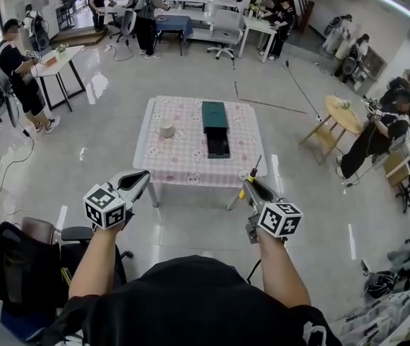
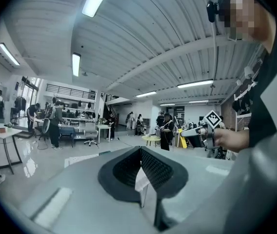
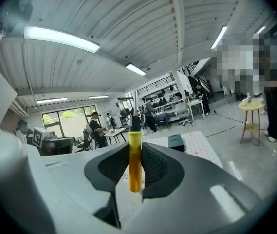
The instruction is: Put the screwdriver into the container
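My right tool (image 1: 250,186) is pinching the screwdriver (image 1: 251,173). In the right gripper view the two dark ribbed pads (image 3: 155,165) close on the clear yellow handle (image 3: 135,160) from either side. The handle stands upright between them, its black collar (image 3: 135,123) and thin shaft pointing up and away from me, and its rounded butt hangs a little below the pads. From the head view the shaft pokes forward past the tip of the tool, towards the worktop (image 1: 183,166).

My left tool (image 1: 141,177) is pressed together and holds nothing. In the left gripper view its pads (image 2: 160,169) meet at the front edge, with only a pale sliver showing in the slit below them.

I hold both tools out at about the same height over the grey floor (image 1: 190,225), one on each side of me, each with its marker cube nearest my hand. They are well apart from the worktop, which is draped in a pink checked cloth. The container (image 1: 214,115), dark green, lies near the far middle of that cloth. A black tray-like part (image 1: 217,146) lies just in front of it, touching or nearly so. A pale roll (image 1: 166,128) stands to their left, apart from both. So the screwdriver is in my right tool, off the worktop and not in the container
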`<action>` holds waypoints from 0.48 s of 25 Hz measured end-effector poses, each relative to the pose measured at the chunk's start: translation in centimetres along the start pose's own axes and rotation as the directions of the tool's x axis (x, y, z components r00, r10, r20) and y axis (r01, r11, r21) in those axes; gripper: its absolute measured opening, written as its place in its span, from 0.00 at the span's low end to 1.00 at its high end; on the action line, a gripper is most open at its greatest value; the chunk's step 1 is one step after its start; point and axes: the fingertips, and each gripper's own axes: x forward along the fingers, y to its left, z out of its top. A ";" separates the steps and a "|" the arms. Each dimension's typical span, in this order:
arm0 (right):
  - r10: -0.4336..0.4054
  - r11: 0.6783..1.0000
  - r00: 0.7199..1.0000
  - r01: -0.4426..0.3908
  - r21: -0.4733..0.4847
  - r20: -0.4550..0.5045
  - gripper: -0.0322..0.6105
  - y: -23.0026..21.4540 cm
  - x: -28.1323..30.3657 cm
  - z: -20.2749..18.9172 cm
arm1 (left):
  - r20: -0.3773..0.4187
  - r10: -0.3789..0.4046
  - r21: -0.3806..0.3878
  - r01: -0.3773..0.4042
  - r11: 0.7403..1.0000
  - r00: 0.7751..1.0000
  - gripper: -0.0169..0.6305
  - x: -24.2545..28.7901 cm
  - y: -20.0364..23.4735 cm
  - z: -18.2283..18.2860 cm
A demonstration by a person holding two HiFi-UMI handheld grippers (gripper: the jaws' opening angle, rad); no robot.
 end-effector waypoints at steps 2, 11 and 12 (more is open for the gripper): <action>-0.002 1.000 1.000 0.002 0.005 -0.003 0.21 -0.4 0.3 -0.1 | 0.003 -0.009 -0.004 0.009 1.000 1.000 0.03 0.3 0.1 0.2; 0.015 1.000 1.000 -0.015 -0.006 -0.012 0.22 -1.7 2.8 0.8 | 0.036 0.006 -0.004 -0.006 1.000 0.999 0.03 2.1 1.7 2.3; 0.016 1.000 1.000 -0.016 -0.012 -0.013 0.22 -1.8 3.0 1.0 | 0.036 0.007 -0.002 -0.007 1.000 0.999 0.03 2.2 1.8 2.5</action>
